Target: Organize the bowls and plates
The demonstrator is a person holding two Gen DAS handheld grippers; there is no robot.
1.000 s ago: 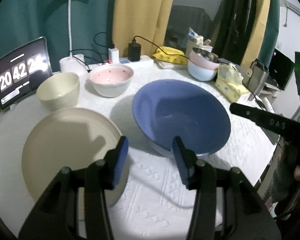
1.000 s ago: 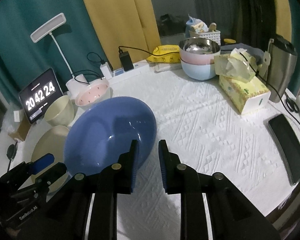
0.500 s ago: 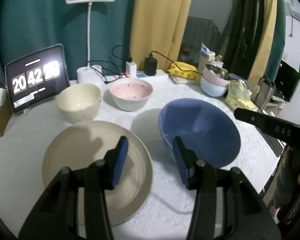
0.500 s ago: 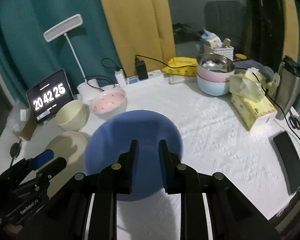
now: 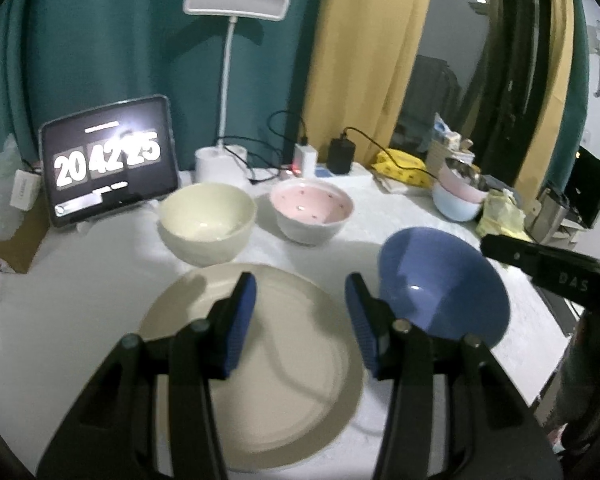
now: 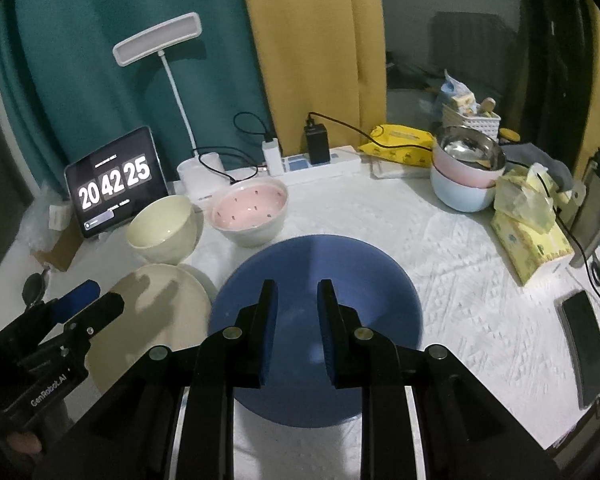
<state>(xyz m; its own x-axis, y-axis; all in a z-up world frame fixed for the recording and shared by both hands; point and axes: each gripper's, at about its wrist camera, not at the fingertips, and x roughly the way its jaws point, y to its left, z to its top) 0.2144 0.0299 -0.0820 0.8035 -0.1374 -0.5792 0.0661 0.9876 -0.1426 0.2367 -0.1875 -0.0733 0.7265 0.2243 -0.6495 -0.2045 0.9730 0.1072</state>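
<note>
Nothing's stacked yet, far as I can tell: the plate [image 5: 260,360] sits front-left, blue bowl [image 6: 316,320] just beside it, cream bowl [image 5: 207,227] and pink bowl [image 5: 311,216] behind, all apart. Left gripper [image 5: 300,316] hangs wide open over the plate, holding nothing. Right gripper [image 6: 293,332] hovers over the blue bowl, jaws partly open, empty. Plenty of bare cloth on the right.

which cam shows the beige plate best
The left wrist view: the beige plate lies almost whole under the open left gripper, only its near part covered by the fingers. In the right wrist view the plate sits at the left, partly hidden by the left gripper and the blue bowl.
</note>
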